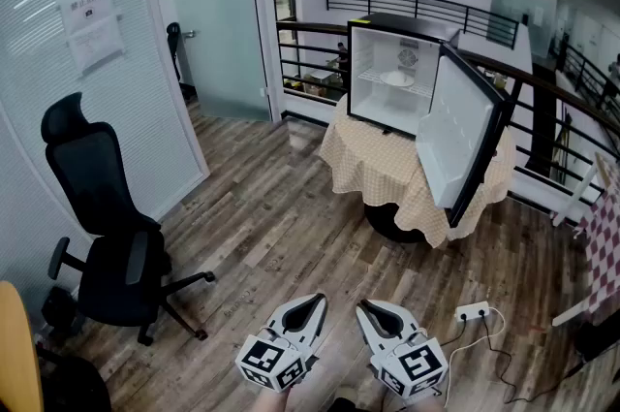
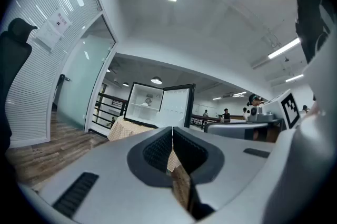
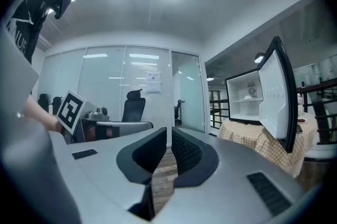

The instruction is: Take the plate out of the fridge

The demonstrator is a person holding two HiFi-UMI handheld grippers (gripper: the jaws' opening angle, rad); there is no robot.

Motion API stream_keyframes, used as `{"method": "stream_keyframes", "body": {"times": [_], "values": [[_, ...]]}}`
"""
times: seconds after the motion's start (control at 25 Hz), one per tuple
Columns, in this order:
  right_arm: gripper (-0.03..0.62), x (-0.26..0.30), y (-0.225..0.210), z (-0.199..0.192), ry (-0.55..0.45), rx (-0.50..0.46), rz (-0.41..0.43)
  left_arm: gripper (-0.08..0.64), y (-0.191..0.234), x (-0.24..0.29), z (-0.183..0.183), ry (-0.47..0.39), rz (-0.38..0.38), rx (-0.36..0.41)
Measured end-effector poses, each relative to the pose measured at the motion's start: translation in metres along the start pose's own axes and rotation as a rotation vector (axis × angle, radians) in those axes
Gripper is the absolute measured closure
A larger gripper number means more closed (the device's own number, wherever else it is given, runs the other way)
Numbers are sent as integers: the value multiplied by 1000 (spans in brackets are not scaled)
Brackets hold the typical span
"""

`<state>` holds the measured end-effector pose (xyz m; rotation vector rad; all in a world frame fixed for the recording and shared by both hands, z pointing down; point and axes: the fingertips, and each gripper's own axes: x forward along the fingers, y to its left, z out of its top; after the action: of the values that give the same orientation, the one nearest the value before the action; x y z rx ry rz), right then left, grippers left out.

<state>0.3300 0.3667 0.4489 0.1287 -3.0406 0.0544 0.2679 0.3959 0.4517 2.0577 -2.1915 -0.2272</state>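
My left tongs (image 1: 315,300) and right tongs (image 1: 362,306) hang low over the wood-plank floor (image 1: 271,226), each pinched together on nothing. The round white plate (image 1: 396,79) sits on the shelf inside the open black mini fridge (image 1: 412,25), well ahead of me on a surface draped in tan checked cloth (image 1: 373,153).

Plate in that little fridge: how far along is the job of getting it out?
Done: the black mini fridge has its door wide open. In hand: nothing; the left claw and right claw are shut, empty, across the wooden floor from it. Left: everything else, since the small white round plate sits on the wire shelf inside.
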Motion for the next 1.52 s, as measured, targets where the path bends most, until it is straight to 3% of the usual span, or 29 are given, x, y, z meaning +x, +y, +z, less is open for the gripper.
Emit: {"method": "stream_keyframes", "body": {"times": [0.4, 0.68, 0.92, 1.24, 1.52], "values": [[541, 52, -50, 8, -20, 17, 36, 549, 34, 62, 2, 0, 7, -11], [540, 76, -72, -7, 7, 67, 24, 549, 55, 86, -10, 30, 6, -29], [540, 114, -107, -1, 1, 94, -53, 549, 88, 127, -4, 45, -55, -37], [540, 181, -145, 30, -48, 132, -170, 549, 144, 186, 35, 42, -184, -4], [540, 219, -170, 30, -38, 147, -243, 549, 177, 219, 38, 54, -248, -27]]}}
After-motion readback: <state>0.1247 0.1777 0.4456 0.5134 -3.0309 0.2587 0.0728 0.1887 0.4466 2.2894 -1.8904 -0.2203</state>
